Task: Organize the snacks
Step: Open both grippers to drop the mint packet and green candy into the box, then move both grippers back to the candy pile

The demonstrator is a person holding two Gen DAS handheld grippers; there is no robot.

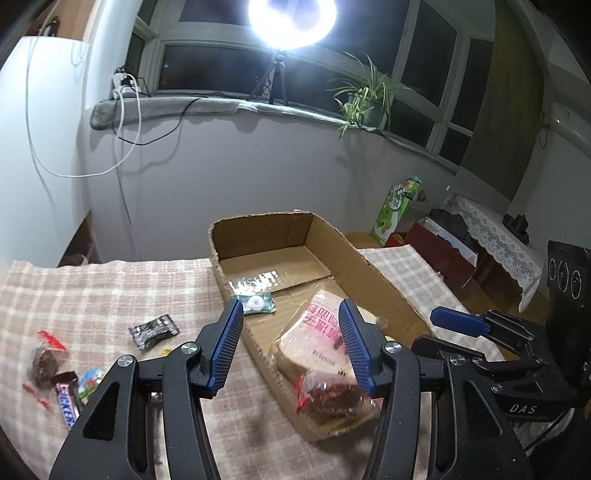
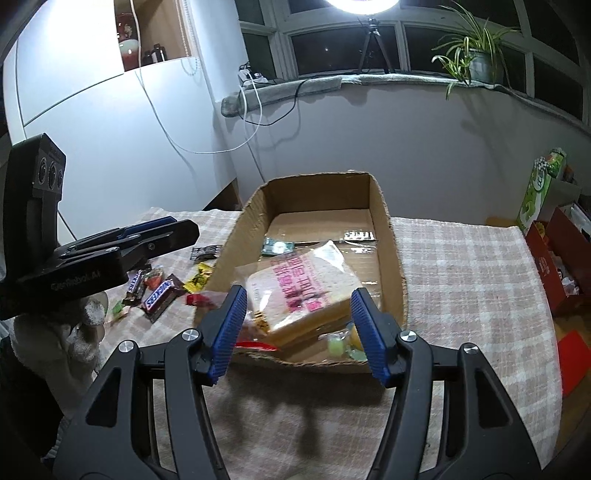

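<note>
Left claw (image 1: 291, 347) and right claw (image 2: 299, 334) both hang open and empty over the cardboard box (image 2: 393, 236), loose candies (image 1: 61, 373) lying left, seemingly nearer the left.

**A Lit Corner Under Dark Windows**

A ring light (image 1: 291, 22) on a small tripod (image 1: 275, 79) glared from the windowsill (image 1: 207, 105), which was draped with a grey cloth. Behind it the window panes (image 1: 207, 72) were black, framed in white. A spider plant (image 1: 364, 98) in a pot stood further along the sill. White and black cables (image 1: 127, 122) hung from a power strip (image 1: 123, 83) down the pale wall (image 1: 258, 166). A checked beige cloth (image 2: 461, 266) covered the table. To the right stood a green carton (image 1: 397, 210), a red box (image 1: 432, 251) and a low surface draped in lace (image 1: 495, 236). A white cabinet (image 2: 92, 110) filled the left side, with an open shelf holding bottles (image 2: 155, 55).
</note>
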